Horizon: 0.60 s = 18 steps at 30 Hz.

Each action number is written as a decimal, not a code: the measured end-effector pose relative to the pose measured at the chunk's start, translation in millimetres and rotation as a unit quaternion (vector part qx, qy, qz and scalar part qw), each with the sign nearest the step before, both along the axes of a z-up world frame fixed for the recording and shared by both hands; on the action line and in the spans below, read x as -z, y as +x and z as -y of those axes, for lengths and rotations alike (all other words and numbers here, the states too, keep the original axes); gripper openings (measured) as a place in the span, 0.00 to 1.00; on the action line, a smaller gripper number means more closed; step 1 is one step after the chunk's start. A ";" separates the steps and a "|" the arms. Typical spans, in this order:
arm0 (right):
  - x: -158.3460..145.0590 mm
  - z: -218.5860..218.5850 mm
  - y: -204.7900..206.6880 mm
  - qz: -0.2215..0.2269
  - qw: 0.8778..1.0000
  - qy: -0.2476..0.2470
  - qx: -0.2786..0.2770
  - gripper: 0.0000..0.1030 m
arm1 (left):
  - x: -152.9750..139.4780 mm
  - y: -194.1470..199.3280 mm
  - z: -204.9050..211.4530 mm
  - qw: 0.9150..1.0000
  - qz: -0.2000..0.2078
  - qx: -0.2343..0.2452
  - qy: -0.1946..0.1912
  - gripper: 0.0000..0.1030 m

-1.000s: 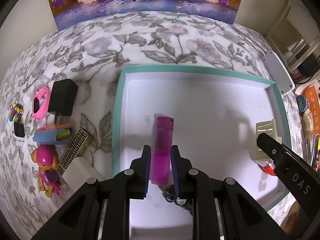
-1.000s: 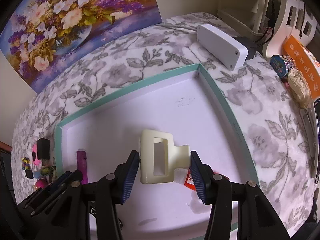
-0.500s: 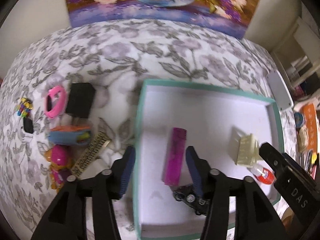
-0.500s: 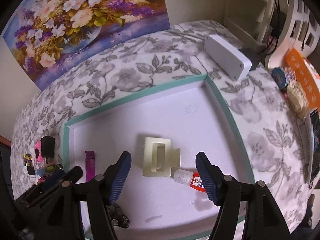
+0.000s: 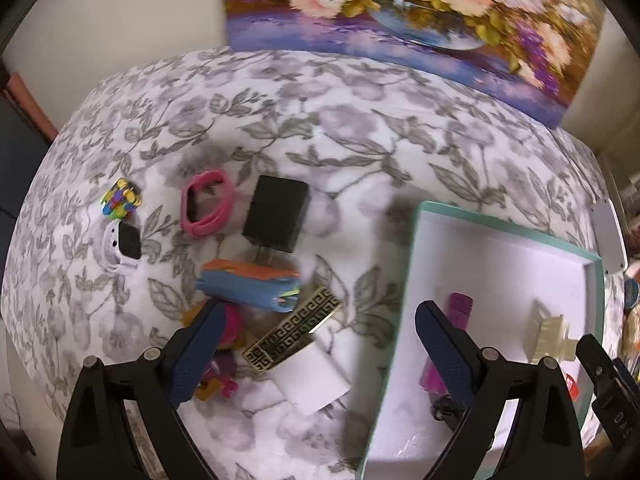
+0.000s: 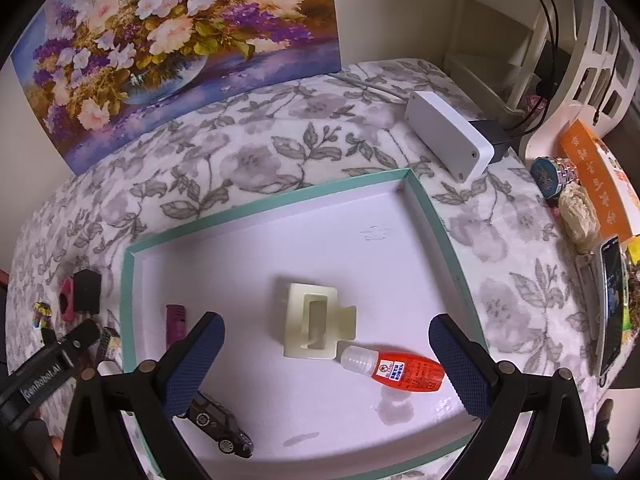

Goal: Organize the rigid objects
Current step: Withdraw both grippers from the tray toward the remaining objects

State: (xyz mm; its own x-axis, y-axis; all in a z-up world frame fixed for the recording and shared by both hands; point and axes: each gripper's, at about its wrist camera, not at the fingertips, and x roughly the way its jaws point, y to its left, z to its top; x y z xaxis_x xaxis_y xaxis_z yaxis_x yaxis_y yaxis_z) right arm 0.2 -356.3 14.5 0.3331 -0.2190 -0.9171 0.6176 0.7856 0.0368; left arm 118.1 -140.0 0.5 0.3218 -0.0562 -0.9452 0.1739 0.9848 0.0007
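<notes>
Both tools have just spread their jaws, dropping the purple lighter (image 6: 175, 322) and cream hair clip (image 6: 316, 326) inside the teal tray (image 6: 127, 292). Left tool (image 5: 316, 336), empty, has swung left of the tray; nearest beneath it, the gold-patterned box (image 5: 294, 334) lies diagonally. Right tool (image 6: 326, 354) hangs empty.

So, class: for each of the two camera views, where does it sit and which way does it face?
Left wrist: on the left gripper, facing steeply down at loose items on the floral cloth; own fingers and the right gripper's tip show.
Right wrist: on the right gripper, facing down into the teal tray; own fingers and the left gripper show.
Shared: tray, purple lighter, cream clip.
</notes>
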 end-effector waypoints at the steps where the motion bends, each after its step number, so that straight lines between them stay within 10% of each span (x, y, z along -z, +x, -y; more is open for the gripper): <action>1: 0.0 -0.4 -0.1 -0.002 1.000 -0.001 -0.001 1.00 | 0.9 1.3 -1.5 1.000 -0.002 -0.002 -0.002 0.93; 18: -31.7 -44.4 9.2 -0.013 0.999 -0.030 -0.041 1.00 | -56.9 -0.7 -68.5 0.998 0.055 -0.034 0.002 0.93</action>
